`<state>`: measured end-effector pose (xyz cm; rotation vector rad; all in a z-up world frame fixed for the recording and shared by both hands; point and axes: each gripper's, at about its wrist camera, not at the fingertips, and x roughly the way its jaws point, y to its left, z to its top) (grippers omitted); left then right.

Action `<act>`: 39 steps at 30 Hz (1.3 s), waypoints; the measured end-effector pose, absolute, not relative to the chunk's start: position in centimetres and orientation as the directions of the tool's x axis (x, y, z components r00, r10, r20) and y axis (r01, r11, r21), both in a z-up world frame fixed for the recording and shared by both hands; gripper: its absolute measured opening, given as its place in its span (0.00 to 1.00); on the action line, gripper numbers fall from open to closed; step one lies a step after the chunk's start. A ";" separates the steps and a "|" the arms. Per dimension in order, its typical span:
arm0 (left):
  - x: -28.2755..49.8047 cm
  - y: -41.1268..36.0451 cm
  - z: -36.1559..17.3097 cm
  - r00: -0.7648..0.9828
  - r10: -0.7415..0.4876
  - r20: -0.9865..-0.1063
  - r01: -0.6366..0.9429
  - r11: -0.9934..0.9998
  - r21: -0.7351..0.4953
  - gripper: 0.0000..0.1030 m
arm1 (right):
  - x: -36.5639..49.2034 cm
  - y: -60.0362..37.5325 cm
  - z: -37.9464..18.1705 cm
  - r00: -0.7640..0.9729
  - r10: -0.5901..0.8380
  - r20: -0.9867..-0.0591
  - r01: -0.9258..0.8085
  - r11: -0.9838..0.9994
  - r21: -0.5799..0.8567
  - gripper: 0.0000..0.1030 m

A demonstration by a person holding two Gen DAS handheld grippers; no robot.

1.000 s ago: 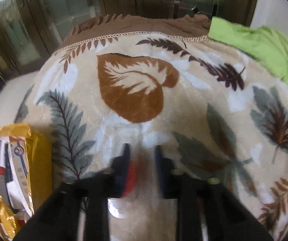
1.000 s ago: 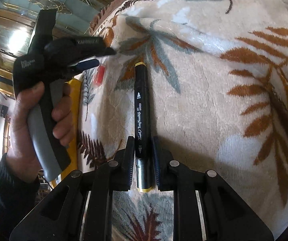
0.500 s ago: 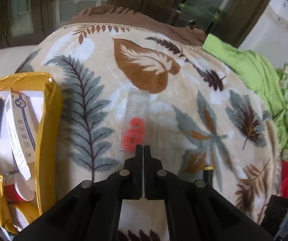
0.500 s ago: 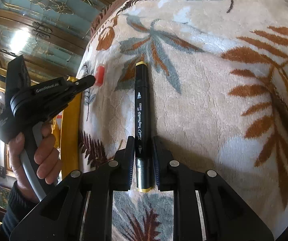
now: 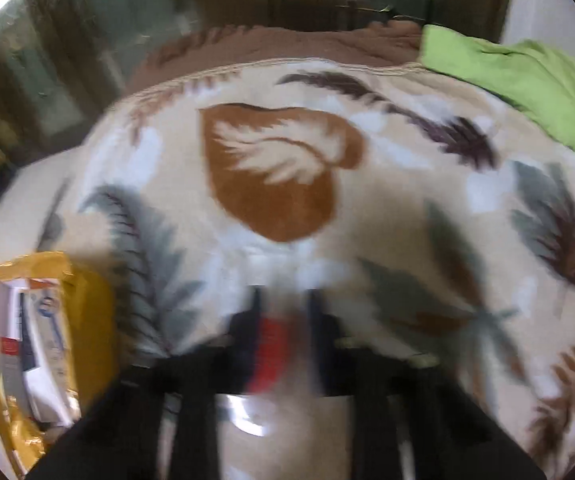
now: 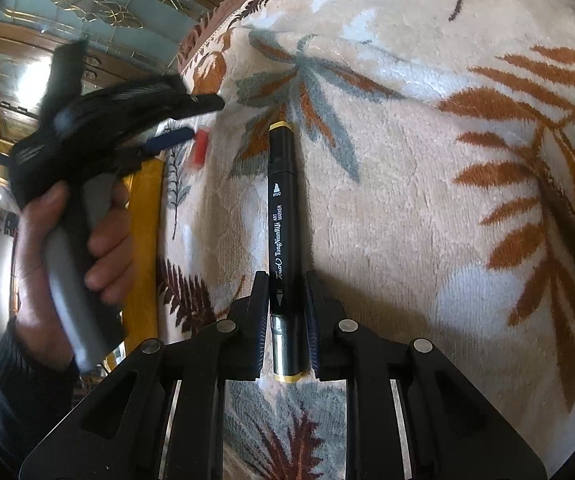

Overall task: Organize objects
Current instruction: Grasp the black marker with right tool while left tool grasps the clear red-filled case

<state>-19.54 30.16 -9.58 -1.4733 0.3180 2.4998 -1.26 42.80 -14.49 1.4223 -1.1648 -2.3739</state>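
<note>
The right tongs, bottom centre of the right wrist view, are clamped tight on a black marker with yellow ends. The marker runs straight up the frame from between the fingers, its far end lying over a grey and orange leaf on the blanket.

The left tongs sit at bottom centre of their own view, which is badly blurred. Their fingers have just been opening and stand a little apart, with a small red thing between them. Whether the pads actually press on it, I can't tell from this smear. In the right wrist view the same red thing shows at middle left, right at the blue tips of the left tongs, which a hand in a dark sleeve holds by the grey handle.

At lower left of the left view there's a yellow bag with boxes inside. A green cloth lies at upper right.
</note>
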 end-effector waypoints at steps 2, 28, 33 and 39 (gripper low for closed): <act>-20.1 28.5 -9.0 -0.441 0.144 -0.886 -0.290 -0.957 -0.012 0.05 | -1.3 42.7 -14.4 -0.541 -0.473 -0.695 -0.254 -0.696 0.672 0.16; -13.1 21.3 -7.2 -0.419 0.259 -0.870 -0.253 -0.954 -0.162 0.09 | -1.1 42.6 -14.7 -0.544 -0.479 -0.689 -0.252 -0.690 0.678 0.16; -16.1 23.4 -8.5 -0.419 0.161 -0.894 -0.327 -0.945 -0.016 0.32 | -1.3 42.6 -14.8 -0.540 -0.483 -0.689 -0.250 -0.690 0.679 0.16; -15.4 23.9 -7.4 -0.465 0.235 -0.853 -0.416 -0.909 -0.024 0.60 | -1.6 42.5 -14.7 -0.522 -0.492 -0.697 -0.249 -0.694 0.676 0.16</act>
